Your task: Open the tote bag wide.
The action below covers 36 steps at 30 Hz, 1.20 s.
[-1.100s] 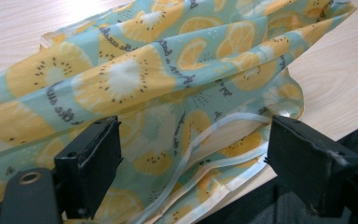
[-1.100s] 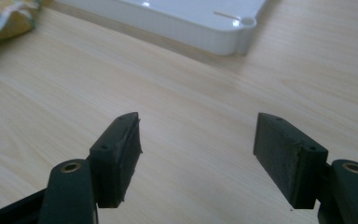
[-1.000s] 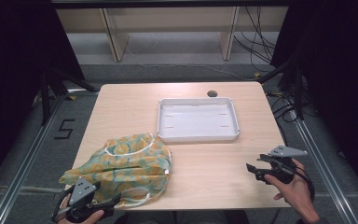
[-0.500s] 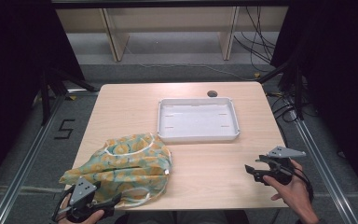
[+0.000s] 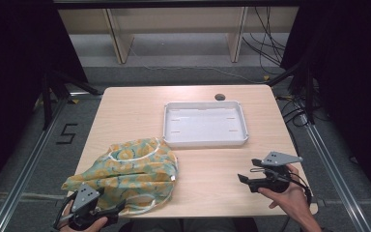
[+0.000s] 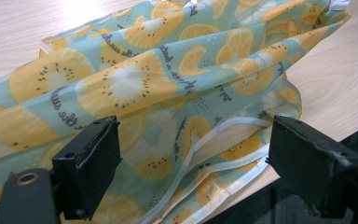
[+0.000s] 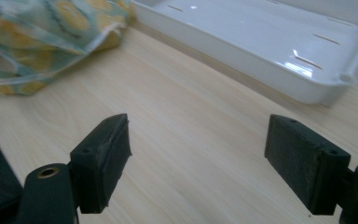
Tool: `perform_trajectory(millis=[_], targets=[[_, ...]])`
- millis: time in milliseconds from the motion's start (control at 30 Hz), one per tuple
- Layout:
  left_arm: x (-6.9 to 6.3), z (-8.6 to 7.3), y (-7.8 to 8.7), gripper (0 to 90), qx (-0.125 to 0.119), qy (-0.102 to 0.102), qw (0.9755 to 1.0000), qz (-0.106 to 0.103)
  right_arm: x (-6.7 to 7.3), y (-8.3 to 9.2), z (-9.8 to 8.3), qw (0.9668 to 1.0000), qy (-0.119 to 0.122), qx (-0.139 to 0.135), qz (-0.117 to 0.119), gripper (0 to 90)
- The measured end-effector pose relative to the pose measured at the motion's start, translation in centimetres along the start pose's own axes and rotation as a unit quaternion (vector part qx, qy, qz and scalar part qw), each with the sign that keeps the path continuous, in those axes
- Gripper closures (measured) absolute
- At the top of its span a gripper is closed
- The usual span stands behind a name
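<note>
A teal bag printed with yellow citrus slices lies crumpled at the front left of the wooden table. My left gripper sits at the table's front edge, open; the bag's hem and white drawstring lie between its jaws, and the pads do not press on it. My right gripper hovers at the front right, pointing left. Its jaws have just been opening and stand open over bare wood with nothing between them. Farther off in the right gripper view lie the bag and a white tray.
The empty white tray stands right of the table's centre, toward the back. A dark round hole sits near the far edge. Shelf legs and cables stand beyond the table. A floor mark "5" is at the left.
The right hand and its gripper have shifted a little to the left, toward the table's middle. The left gripper and the bag have stayed where they were.
</note>
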<state>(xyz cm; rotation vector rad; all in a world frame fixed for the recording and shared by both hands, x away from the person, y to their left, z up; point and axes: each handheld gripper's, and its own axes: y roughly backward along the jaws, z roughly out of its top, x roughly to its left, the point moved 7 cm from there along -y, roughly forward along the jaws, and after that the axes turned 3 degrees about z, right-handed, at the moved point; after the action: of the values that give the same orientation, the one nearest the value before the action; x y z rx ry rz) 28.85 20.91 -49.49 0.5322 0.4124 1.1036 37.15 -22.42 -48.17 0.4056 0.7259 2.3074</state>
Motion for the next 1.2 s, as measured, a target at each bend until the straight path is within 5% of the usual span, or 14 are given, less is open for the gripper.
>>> perform_trajectory(millis=[267, 467, 767, 900, 1200], targets=[[0.1, 0.0, 0.0, 16.1, 0.001, -0.003, 1.0000, 0.000, 4.4, -2.7, 2.1, 0.9964, 0.057, -0.010, 0.062, 23.6], [0.1, 0.0, -0.1, 16.2, 0.000, 0.007, 1.0000, 0.000, 6.6, -4.6, 3.2, 0.9926, 0.077, -0.002, 0.093, 23.8], [-0.1, 0.2, -0.1, 16.7, 0.005, -0.005, 1.0000, -0.005, 9.5, -7.8, 5.1, 0.9862, 0.109, 0.003, 0.124, 24.2], [-0.2, 0.1, -0.1, 17.0, 0.012, 0.007, 0.9999, 0.000, 10.7, -8.9, 5.8, 0.9818, 0.127, 0.003, 0.142, 23.8], [-0.2, 0.0, -0.1, 17.4, 0.014, 0.003, 0.9999, -0.003, 12.4, -10.9, 6.4, 0.9767, 0.149, 0.011, 0.154, 22.1]])
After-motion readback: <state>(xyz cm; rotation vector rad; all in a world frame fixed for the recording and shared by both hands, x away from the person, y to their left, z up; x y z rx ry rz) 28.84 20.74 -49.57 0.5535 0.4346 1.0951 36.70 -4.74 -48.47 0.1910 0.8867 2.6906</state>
